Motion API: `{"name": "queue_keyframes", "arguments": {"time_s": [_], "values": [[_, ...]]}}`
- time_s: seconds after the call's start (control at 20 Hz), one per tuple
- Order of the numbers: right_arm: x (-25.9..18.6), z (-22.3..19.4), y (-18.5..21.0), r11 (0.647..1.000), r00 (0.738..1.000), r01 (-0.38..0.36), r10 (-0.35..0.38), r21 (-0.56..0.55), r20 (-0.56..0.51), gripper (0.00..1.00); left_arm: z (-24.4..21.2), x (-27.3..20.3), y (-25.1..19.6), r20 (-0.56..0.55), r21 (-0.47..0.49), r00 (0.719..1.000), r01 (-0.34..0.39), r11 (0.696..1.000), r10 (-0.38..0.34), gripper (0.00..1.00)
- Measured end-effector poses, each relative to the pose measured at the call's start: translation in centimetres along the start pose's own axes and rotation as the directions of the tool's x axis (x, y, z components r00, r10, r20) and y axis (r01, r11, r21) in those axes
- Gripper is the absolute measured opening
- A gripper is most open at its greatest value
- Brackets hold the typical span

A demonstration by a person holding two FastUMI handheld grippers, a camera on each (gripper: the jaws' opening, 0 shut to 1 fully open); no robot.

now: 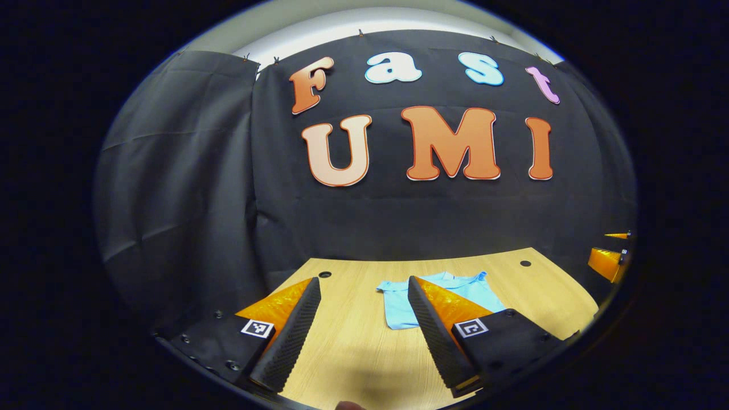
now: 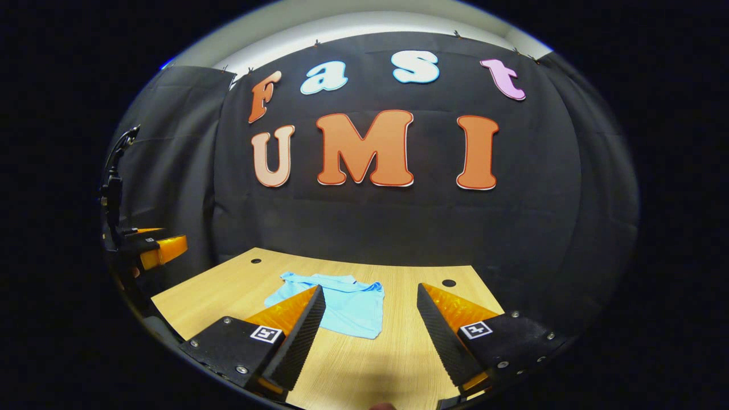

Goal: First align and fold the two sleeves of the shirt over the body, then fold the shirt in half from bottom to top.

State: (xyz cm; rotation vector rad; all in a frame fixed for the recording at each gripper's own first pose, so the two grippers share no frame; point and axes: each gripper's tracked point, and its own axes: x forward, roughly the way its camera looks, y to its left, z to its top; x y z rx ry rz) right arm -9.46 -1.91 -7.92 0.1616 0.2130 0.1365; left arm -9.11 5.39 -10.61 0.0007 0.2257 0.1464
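A light blue shirt [image 1: 398, 302] lies flat on the wooden table [image 1: 353, 341], its collar toward the far wall. My left gripper [image 1: 364, 285] hangs open above the table, short of the shirt, and its right finger covers part of the cloth. In the right gripper view the same shirt [image 2: 347, 307] lies ahead and slightly left. My right gripper [image 2: 370, 293] is open too, held above the table with nothing between its fingers; its left finger hides the shirt's near left corner. The shirt appears folded into a compact shape.
The table [image 2: 364, 364] has small round holes near its far corners [image 1: 324, 274] [image 2: 449, 283]. The other gripper [image 1: 609, 262] shows at the right edge of the left gripper view, and at the left edge [image 2: 154, 247] of the right gripper view.
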Motion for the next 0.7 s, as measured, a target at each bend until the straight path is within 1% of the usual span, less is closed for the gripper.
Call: {"name": "queue_keyframes", "arguments": {"time_s": [0.1, 0.35, 0.5, 0.7], "values": [[-0.7, 0.2, 0.5, 1.0, 1.0, 0.003, -0.003, 0.018, 0.01, 0.98, -0.1, -0.9, 0.6, -0.001, -0.014, 1.0, -0.016, 1.0, 0.016, 1.0], [-1.4, -0.2, 1.2, 0.998, 1.0, 0.018, -0.018, 0.053, 0.009, 0.98, -0.3, -2.0, 1.4, -0.009, -0.045, 1.0, -0.003, 0.999, 0.002, 0.99], [-1.1, -0.2, 1.9, 0.998, 1.0, 0.022, -0.022, 0.06, -0.001, 0.98, -1.1, -1.9, 2.1, -0.025, -0.052, 1.0, -0.004, 0.999, 0.002, 1.0], [-0.5, 0.4, 2.4, 0.999, 1.0, 0.026, -0.026, 0.038, 0.008, 0.98, -1.3, -0.7, 1.9, -0.052, -0.065, 0.998, 0.027, 0.998, -0.03, 0.99]]}}
